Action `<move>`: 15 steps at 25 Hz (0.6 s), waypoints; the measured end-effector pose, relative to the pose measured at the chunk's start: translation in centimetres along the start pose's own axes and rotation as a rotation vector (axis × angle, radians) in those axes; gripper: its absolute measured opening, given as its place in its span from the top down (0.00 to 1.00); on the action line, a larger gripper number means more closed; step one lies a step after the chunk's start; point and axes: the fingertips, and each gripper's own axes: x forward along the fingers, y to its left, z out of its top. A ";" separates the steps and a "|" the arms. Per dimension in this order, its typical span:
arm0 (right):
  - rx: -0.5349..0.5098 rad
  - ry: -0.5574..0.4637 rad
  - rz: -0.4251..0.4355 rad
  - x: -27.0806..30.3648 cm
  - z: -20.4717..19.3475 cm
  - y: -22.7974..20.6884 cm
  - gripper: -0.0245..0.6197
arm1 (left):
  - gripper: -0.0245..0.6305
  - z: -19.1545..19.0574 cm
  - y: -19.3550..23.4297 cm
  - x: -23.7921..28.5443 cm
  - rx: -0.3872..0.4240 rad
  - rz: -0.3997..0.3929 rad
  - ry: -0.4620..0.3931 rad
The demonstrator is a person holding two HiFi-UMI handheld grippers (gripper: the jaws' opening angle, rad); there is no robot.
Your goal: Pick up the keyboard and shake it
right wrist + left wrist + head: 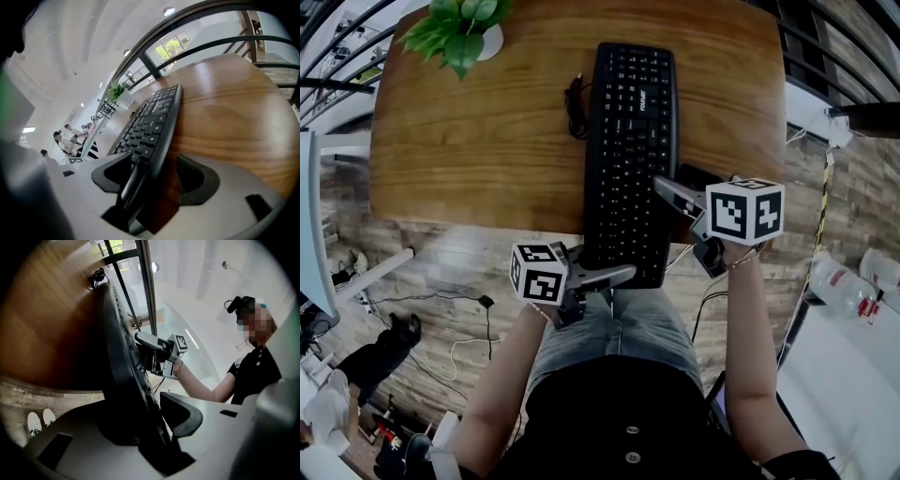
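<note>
Stiff, light and probably slick, the keyboard [630, 141] overhangs the table's [469, 141] near edge, the left gripper [619, 278] pinching its near end and the right gripper [673, 181] spread astride its right edge, so it is best held at both.

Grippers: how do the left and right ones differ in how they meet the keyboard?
The left gripper hugs the keyboard with no gap showing; the right gripper stands wide open, table visible inside its jaws. The left gripper takes the near end overhanging the table; the right gripper takes the long right side. Both have the keyboard's edge between their jaws.
</note>
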 end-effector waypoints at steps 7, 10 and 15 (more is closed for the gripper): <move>0.026 -0.119 -0.055 -2.2 -1.0 -0.6 0.54 | 0.75 -0.2 1.7 0.4 -0.010 0.013 -0.013; 0.027 -0.165 -0.051 -2.8 -1.0 0.0 0.54 | 0.75 -0.4 2.5 0.5 -0.024 0.017 -0.018; 0.016 -0.169 -0.003 -2.7 -1.7 1.0 0.54 | 0.76 -0.3 3.1 0.6 -0.029 0.003 -0.026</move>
